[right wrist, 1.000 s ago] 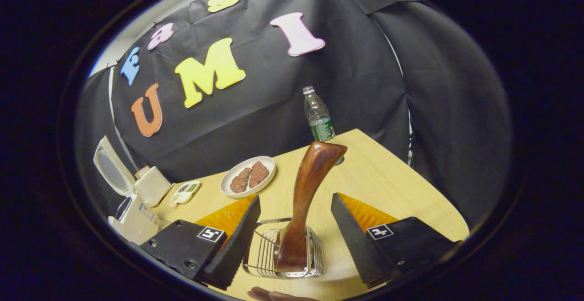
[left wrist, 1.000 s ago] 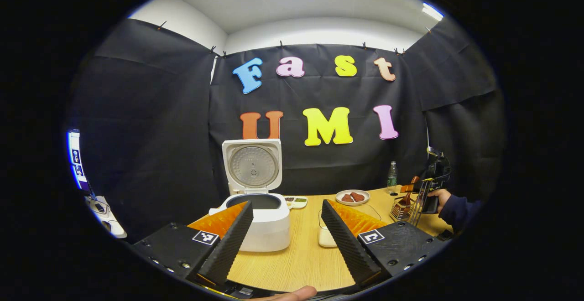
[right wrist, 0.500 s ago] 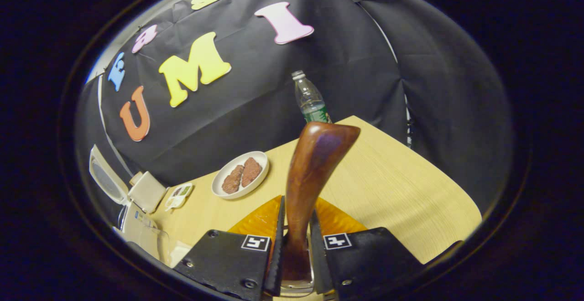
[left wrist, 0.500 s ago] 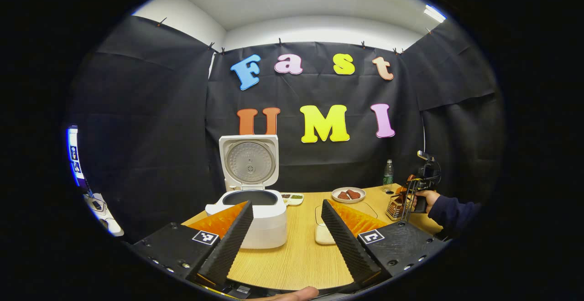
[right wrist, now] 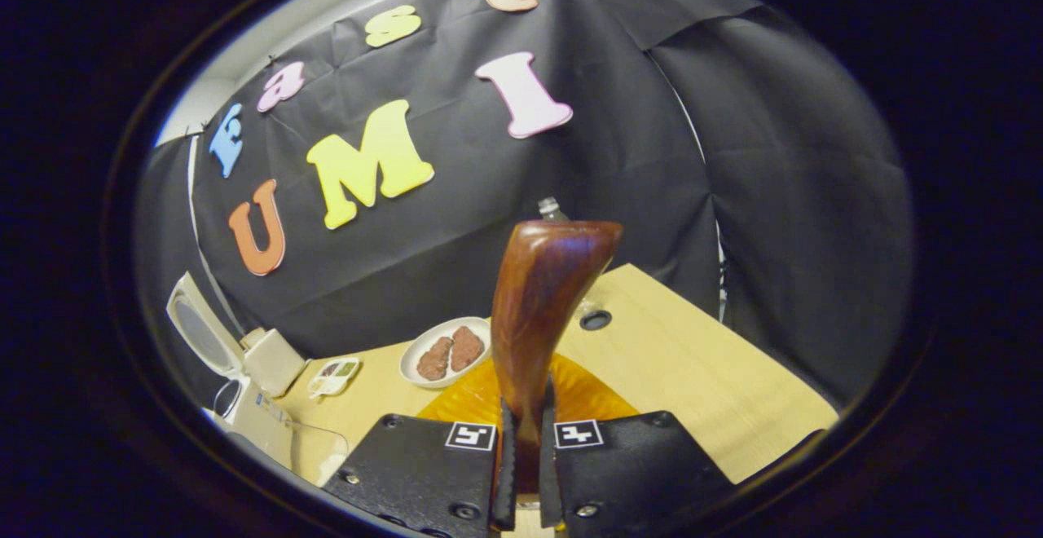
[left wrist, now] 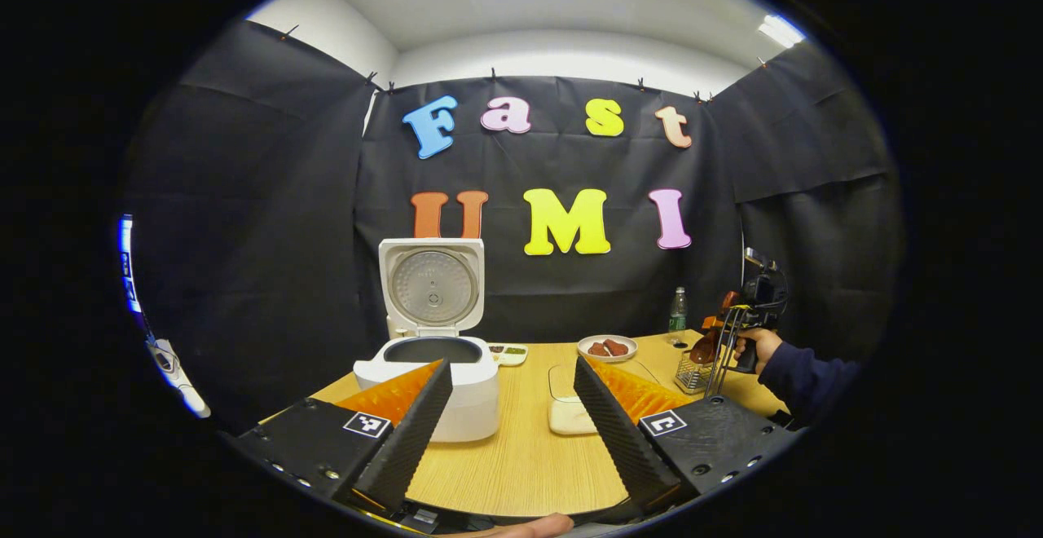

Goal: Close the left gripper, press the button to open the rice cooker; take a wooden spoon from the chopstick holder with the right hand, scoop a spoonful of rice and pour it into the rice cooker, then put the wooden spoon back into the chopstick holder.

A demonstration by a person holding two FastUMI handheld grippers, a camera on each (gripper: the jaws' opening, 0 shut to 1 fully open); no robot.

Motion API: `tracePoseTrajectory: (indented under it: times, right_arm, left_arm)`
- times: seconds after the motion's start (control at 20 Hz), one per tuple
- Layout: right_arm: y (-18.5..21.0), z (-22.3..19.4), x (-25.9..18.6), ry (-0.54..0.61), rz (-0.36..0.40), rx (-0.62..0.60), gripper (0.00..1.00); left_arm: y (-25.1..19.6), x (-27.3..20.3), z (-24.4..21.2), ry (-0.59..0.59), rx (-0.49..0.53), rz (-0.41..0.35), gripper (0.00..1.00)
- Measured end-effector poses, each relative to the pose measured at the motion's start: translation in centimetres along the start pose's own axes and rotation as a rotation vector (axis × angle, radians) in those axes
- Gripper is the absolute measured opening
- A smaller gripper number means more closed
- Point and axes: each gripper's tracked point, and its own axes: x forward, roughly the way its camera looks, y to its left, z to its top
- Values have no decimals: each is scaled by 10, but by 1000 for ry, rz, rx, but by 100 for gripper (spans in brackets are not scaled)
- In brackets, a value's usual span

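Note:
The white rice cooker [left wrist: 428, 379] stands on the table's left with its lid [left wrist: 432, 285] raised. In the left gripper view my left gripper [left wrist: 509, 420] is open and holds nothing, hovering in front of the cooker. The clear rice container [left wrist: 569, 395] lies behind its right finger. My right gripper [right wrist: 521, 473] is shut on the handle of the dark wooden spoon [right wrist: 542, 302], which stands upright between its jaws. Farther off, a hand holds the right gripper [left wrist: 713, 330] with the spoon [left wrist: 702, 349] just above the wire chopstick holder [left wrist: 691, 371].
A plate of brown food [left wrist: 607, 348] and a small divided dish [left wrist: 509, 352] sit at the back of the table. A plastic bottle [left wrist: 677, 310] stands near the back right corner. The cooker [right wrist: 244, 383] and plate [right wrist: 446, 352] lie left in the right gripper view.
My right gripper went from open around the spoon handle to shut on it, then rose, lifting the spoon out of the holder. My left gripper stayed open and drew back a little.

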Motion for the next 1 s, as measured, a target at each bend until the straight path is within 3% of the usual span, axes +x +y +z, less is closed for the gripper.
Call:
tracePoseTrajectory:
  times: [0.25,0.5,0.85,1.0]
  right_arm:
    - [34,31,-29,-84,21,-78,11]
    - [89,31,-51,-123,74,-166,11]
    - [188,-5,-70,-110,206,-238,11]
    - [227,-42,-66,-68,261,-281,11]
  left_arm:
    - [7,-2,-2,-2,-17,5,95]
    - [21,-6,-5,11,-24,34,95]
    - [38,-9,-6,9,-25,58,95]
    - [45,-7,-12,24,-37,67,95]
